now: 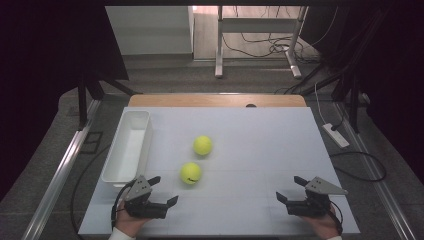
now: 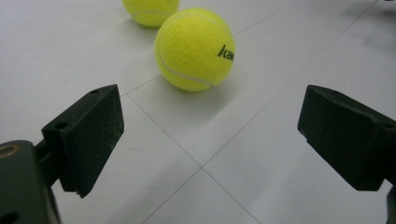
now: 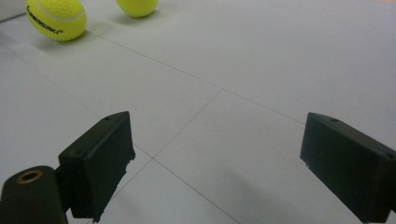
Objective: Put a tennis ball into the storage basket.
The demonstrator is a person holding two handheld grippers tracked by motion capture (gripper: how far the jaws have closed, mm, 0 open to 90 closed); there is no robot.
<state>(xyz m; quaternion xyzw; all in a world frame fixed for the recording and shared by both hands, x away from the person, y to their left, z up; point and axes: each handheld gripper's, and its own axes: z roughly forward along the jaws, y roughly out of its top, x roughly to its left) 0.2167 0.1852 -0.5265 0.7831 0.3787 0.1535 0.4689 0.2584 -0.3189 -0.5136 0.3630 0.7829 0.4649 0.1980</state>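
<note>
Left gripper (image 1: 164, 189) hovering with jaws spread wide, gripping nothing, facing near tennis ball (image 1: 190, 173) lying on white table (image 1: 260, 150). Second ball (image 1: 202, 145) sitting beyond. White bin (image 1: 128, 145) resting at left. Right gripper (image 1: 291, 188) spread wide too.

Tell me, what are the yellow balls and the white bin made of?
The near ball and far ball look like felt-covered tennis balls: fuzzy matte nap, a curved white seam. The bin seems to be plastic, judging by its smooth, thin, slightly glossy walls.

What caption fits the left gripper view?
Open left tool faces two yellow tennis balls, the nearer ball just ahead.
</note>
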